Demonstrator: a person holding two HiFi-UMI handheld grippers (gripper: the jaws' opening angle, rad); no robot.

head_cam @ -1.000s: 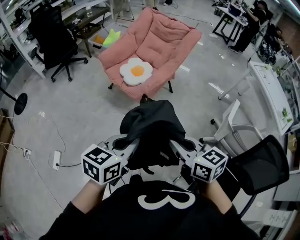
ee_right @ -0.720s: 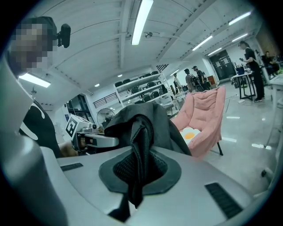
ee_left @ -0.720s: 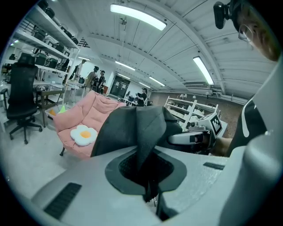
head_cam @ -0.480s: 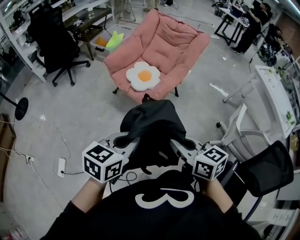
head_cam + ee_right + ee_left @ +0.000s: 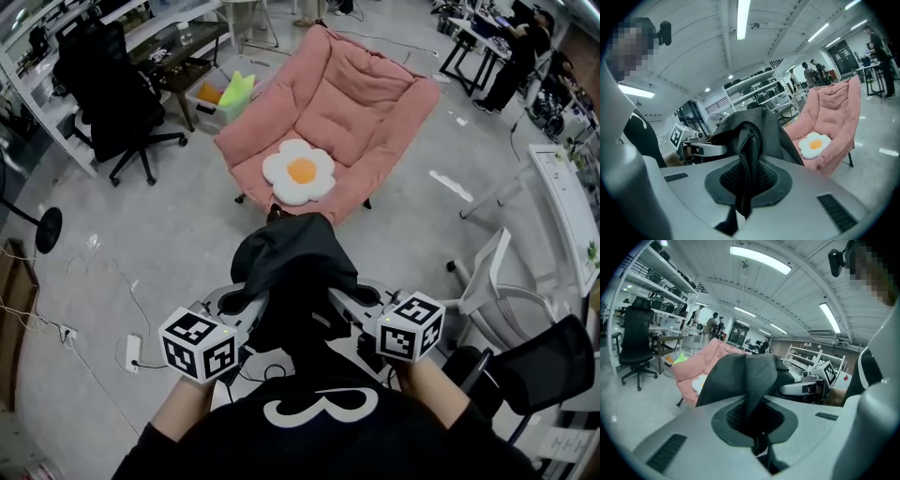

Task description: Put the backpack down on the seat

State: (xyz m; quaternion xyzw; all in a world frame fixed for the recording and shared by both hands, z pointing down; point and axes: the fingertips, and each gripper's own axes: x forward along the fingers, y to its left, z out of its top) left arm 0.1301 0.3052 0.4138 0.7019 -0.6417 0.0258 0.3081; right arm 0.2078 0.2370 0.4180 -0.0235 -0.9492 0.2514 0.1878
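Note:
A black backpack (image 5: pixel 295 267) hangs in the air between my two grippers, in front of the person's chest. My left gripper (image 5: pixel 246 302) is shut on a black strap of the backpack (image 5: pixel 754 394), which runs down between its jaws. My right gripper (image 5: pixel 349 302) is likewise shut on the backpack's fabric (image 5: pixel 746 154) on the other side. Ahead on the floor stands the seat, a pink padded lounge chair (image 5: pixel 361 103), with a white and yellow egg-shaped cushion (image 5: pixel 299 172) lying on its front part. The chair (image 5: pixel 834 122) and cushion (image 5: pixel 814 144) also show in the right gripper view.
A black office chair (image 5: pixel 117 103) stands at the left by shelving. A low table (image 5: pixel 192 47) and a bin with orange and green things (image 5: pixel 225 92) are behind the lounge chair. A white chair (image 5: pixel 492 281) and a black mesh chair (image 5: pixel 548 361) stand at the right. Cables and a power strip (image 5: pixel 132 352) lie on the floor.
The pink chair has drifted lower and rightward in the head view as the person comes closer. Both grippers keep their hold on the backpack.

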